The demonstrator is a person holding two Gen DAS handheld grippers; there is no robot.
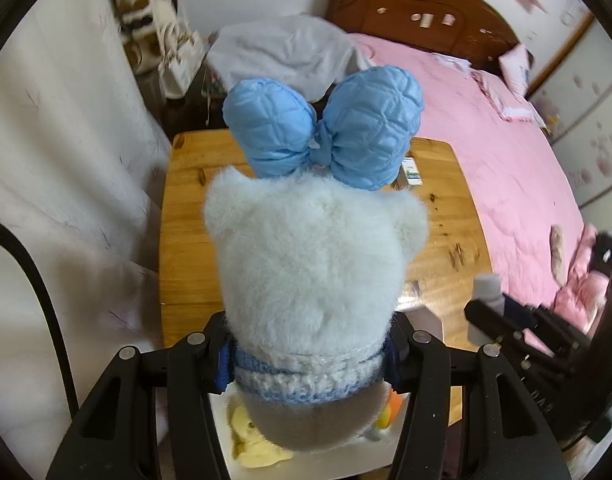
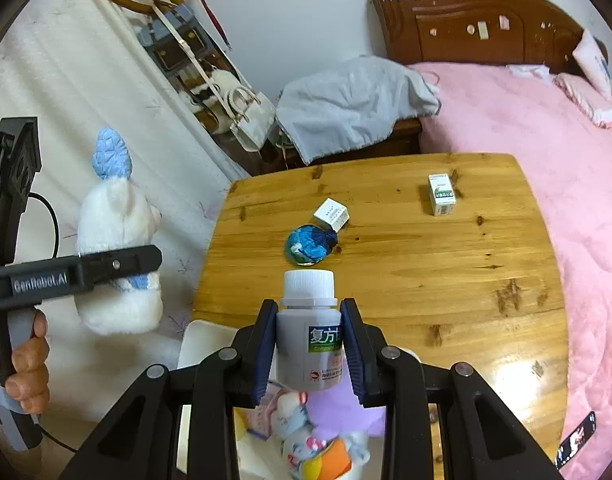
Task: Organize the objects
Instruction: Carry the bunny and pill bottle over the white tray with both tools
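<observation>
My left gripper (image 1: pixel 307 354) is shut on a white plush bear (image 1: pixel 313 256) with a quilted blue bow (image 1: pixel 325 128), held above a white bin (image 1: pixel 242 452) of small toys. The bear also shows in the right wrist view (image 2: pixel 118 240), off the table's left side. My right gripper (image 2: pixel 309 344) is shut on a white pill bottle (image 2: pixel 309 332) with a green label, held over the white bin (image 2: pixel 202 344) at the wooden table's (image 2: pixel 405 272) near edge. The bottle shows in the left wrist view (image 1: pixel 487 292) at the right.
On the table lie a blue crumpled ball (image 2: pixel 309 246), a small white box (image 2: pixel 331 214) and a white-green box (image 2: pixel 441 194). A pink bed (image 2: pixel 545 140) runs along the right. A grey cloth (image 2: pixel 353 104) and hanging bags (image 2: pixel 246 116) stand behind the table.
</observation>
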